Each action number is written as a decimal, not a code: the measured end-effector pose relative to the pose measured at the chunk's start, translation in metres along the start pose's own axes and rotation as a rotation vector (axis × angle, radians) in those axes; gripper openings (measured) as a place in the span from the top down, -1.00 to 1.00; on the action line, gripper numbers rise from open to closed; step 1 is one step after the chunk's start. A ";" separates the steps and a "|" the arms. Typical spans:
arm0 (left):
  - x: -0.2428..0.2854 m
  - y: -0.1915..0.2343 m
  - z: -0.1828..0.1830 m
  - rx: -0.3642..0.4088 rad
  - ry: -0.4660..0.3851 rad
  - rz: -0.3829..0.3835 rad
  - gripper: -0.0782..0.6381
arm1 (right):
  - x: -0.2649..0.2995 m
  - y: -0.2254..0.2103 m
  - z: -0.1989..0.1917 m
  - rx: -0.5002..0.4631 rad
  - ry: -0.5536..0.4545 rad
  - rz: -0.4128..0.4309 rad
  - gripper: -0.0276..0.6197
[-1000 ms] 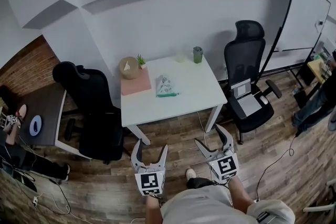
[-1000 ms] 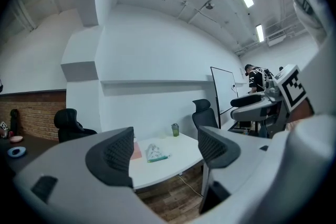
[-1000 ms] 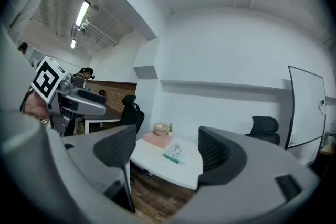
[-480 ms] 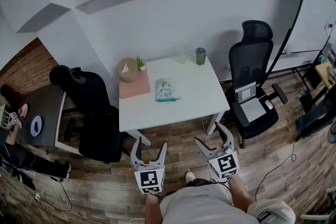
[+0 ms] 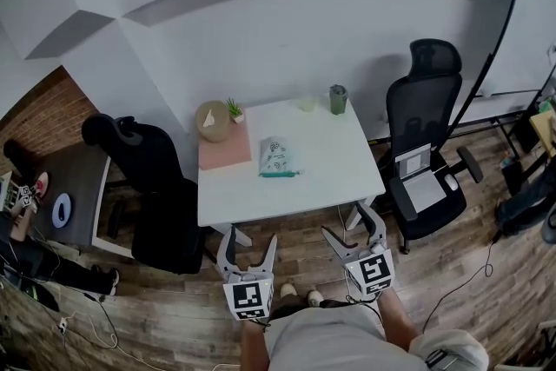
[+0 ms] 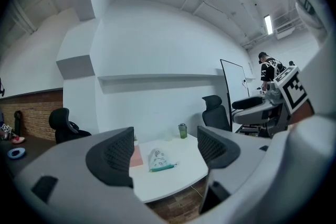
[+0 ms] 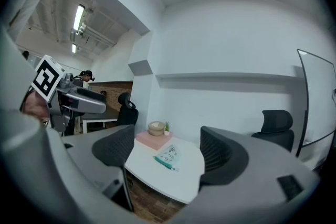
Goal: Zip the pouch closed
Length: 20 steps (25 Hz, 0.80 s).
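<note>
Head view: the pouch (image 5: 277,159) lies up-frame of both empty grippers, zipper edge (image 5: 280,174) running left-right, the left gripper (image 5: 248,239), jaws apart, marginally nearer than the right gripper (image 5: 350,223), whose jaws have just been opening.

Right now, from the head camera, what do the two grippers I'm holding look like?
They match. The left gripper and the right gripper each have a pale grey body and two curved jaws lined with dark textured pads. Each carries a white cube printed with a black square marker.
</note>
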<state>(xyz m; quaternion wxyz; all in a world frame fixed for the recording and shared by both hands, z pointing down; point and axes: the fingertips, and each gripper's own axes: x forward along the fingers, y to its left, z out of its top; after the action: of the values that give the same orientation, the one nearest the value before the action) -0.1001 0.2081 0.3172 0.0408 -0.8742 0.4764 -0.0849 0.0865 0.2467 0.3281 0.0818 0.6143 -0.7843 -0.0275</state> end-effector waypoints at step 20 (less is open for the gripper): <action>0.101 0.047 -0.002 -0.018 -0.009 -0.035 -0.23 | 0.101 -0.033 0.000 -0.013 0.037 -0.015 -0.28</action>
<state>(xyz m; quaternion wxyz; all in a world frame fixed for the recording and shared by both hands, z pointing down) -0.0856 0.0984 0.3233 0.0335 -0.8830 0.4617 -0.0775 0.0944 0.1407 0.3331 0.1001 0.6200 -0.7779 -0.0221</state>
